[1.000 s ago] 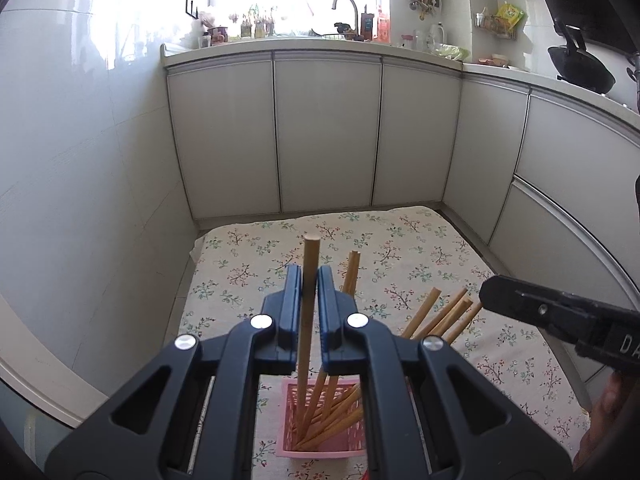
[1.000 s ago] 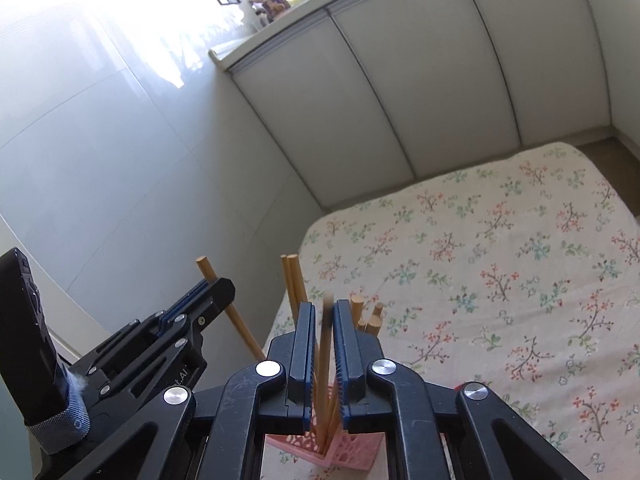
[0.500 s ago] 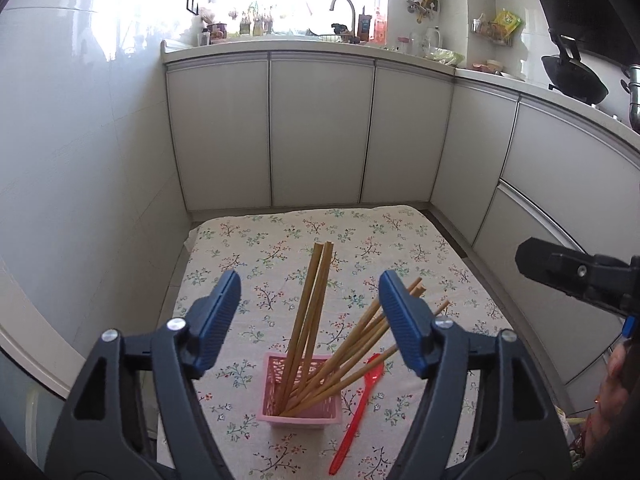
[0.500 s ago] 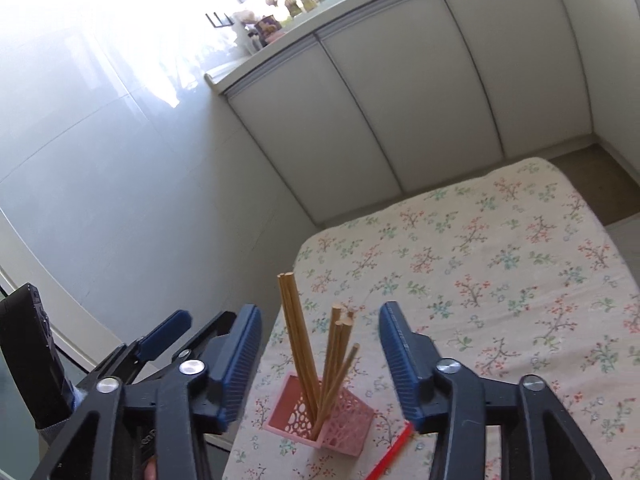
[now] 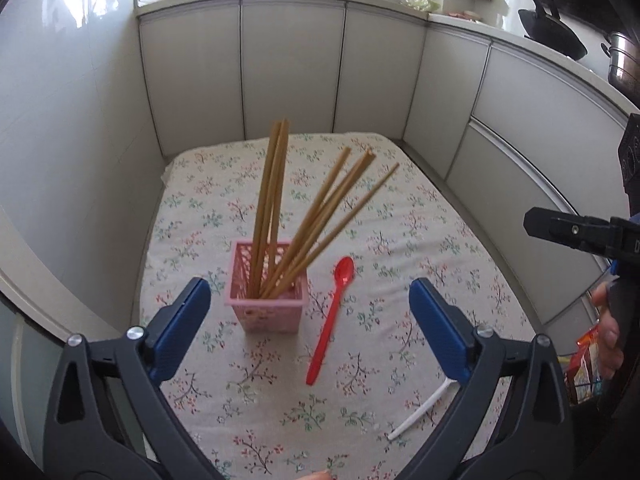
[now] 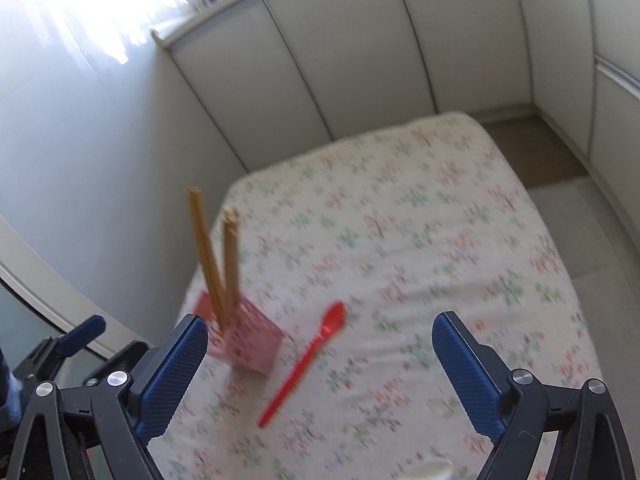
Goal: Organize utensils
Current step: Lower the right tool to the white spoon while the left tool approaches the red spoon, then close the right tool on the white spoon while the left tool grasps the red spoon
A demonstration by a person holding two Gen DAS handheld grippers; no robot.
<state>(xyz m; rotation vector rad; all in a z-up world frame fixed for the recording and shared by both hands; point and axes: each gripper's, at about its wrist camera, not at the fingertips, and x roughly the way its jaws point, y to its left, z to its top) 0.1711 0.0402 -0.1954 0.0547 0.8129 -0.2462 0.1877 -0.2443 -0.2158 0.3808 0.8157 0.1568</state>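
Note:
A pink mesh holder (image 5: 267,286) stands on the floral tablecloth (image 5: 392,216) with several wooden chopsticks (image 5: 272,196) leaning in it. A red plastic spoon (image 5: 330,314) lies flat just right of the holder. A white utensil (image 5: 424,408) lies near the front right. My left gripper (image 5: 310,328) is open and empty, above and in front of the holder. My right gripper (image 6: 320,364) is open and empty, with the holder (image 6: 244,344), chopsticks (image 6: 216,256) and red spoon (image 6: 304,360) ahead of it. The right gripper's tip (image 5: 576,232) shows at the right of the left wrist view.
White cabinets (image 5: 292,68) wrap the table's far and right sides, a tiled wall (image 5: 60,128) its left. A wok (image 5: 552,28) and pot (image 5: 624,64) sit on the right counter. The left gripper (image 6: 72,344) shows at the lower left of the blurred right wrist view.
Both grippers were shut on chopsticks over the holder, then opened and let them drop in. Both have since pulled back and up; the spoon and white utensil came into view.

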